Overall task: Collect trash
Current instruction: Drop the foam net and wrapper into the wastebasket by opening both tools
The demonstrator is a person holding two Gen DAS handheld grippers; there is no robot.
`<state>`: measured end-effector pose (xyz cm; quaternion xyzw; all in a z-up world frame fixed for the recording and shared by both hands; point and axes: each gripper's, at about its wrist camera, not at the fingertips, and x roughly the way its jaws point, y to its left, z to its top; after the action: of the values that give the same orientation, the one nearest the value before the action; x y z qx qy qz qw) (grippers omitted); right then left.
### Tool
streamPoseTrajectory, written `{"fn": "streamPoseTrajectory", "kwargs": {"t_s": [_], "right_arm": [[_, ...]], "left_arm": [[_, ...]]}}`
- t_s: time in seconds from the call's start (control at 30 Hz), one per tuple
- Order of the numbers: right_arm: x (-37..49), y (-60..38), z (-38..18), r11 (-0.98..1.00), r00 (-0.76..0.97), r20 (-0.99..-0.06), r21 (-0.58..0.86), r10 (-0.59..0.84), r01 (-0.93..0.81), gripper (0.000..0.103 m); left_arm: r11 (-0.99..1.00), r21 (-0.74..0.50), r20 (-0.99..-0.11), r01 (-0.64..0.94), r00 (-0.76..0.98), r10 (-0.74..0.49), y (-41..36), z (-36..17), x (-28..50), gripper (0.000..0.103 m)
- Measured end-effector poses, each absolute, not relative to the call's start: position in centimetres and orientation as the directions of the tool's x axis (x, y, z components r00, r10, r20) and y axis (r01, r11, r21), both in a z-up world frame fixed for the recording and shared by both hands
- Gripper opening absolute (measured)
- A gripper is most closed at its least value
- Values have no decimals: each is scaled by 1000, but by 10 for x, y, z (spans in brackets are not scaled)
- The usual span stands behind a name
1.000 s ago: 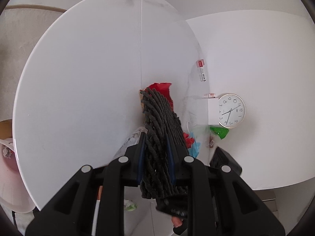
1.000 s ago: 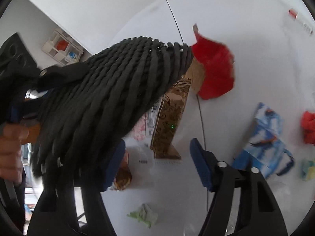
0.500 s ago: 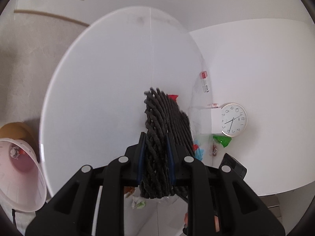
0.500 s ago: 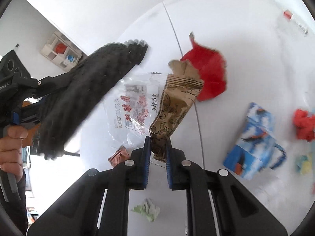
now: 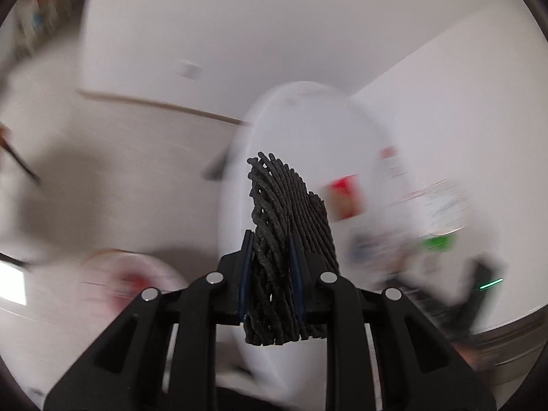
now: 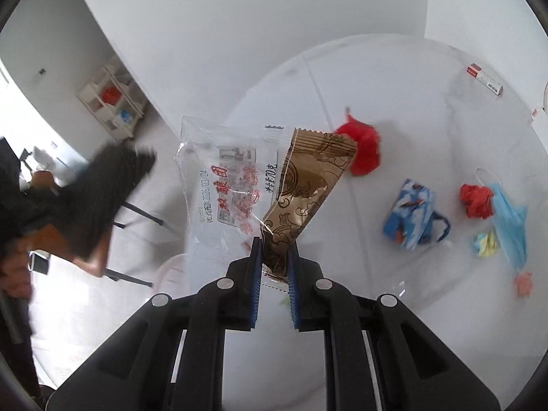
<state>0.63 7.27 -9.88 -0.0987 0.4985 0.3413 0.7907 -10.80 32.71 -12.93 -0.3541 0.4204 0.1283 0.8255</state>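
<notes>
Collection in progress, both hands loaded. The right tongs (image 6: pixel 274 257) are clamped on the lower end of a brown wrapper (image 6: pixel 303 198), and a clear wrapper (image 6: pixel 222 198) with red print hangs beside it from the same grip; both are lifted clear of the white table (image 6: pixel 428 308). The right tongs closed within the last second, and the wrappers are between the pads. The left tongs (image 5: pixel 270 274) are clamped on a dark woven mat (image 5: pixel 284 233), which stands up from the pads toward 12 o'clock; in the right view the same mat appears blurred at 9 o'clock. Left on the table, as seen from the right wrist: a red crumpled paper (image 6: pixel 364 152) at 1 o'clock, a blue patterned pack (image 6: pixel 409 214), a second red wad (image 6: pixel 474 200), a blue face mask (image 6: pixel 510 226), a yellow scrap (image 6: pixel 486 244) and a pink scrap (image 6: pixel 523 282) toward 3 o'clock, and a small red-and-white box (image 6: pixel 484 79) at 2 o'clock. A pale bin (image 5: pixel 133 279), blurred, sits at 8 o'clock in the left view. Judged stage: two wrappers picked, none yet dropped; most litter remains.
</notes>
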Motion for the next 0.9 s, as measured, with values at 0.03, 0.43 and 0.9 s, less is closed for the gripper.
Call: {"fn": "streamPoseTrajectory", "kwargs": {"t_s": [0.03,0.43,0.9], "right_arm": [[-3,80,-96,740,270,-850,188,452,-646,14],[-93,135,-73,661,225,-835,202,502,-723,15],[-146,189,-122,609,150,-899,149,412,-779,15]], "left_arm": [[740,-418,-816,-527,576,-50,329,-136,-117,20],[783,-69,-997,-618,59,-42,350,-392,-147,20],[733,-61,-997,-677,71,-18,362,-379,-184,92]]}}
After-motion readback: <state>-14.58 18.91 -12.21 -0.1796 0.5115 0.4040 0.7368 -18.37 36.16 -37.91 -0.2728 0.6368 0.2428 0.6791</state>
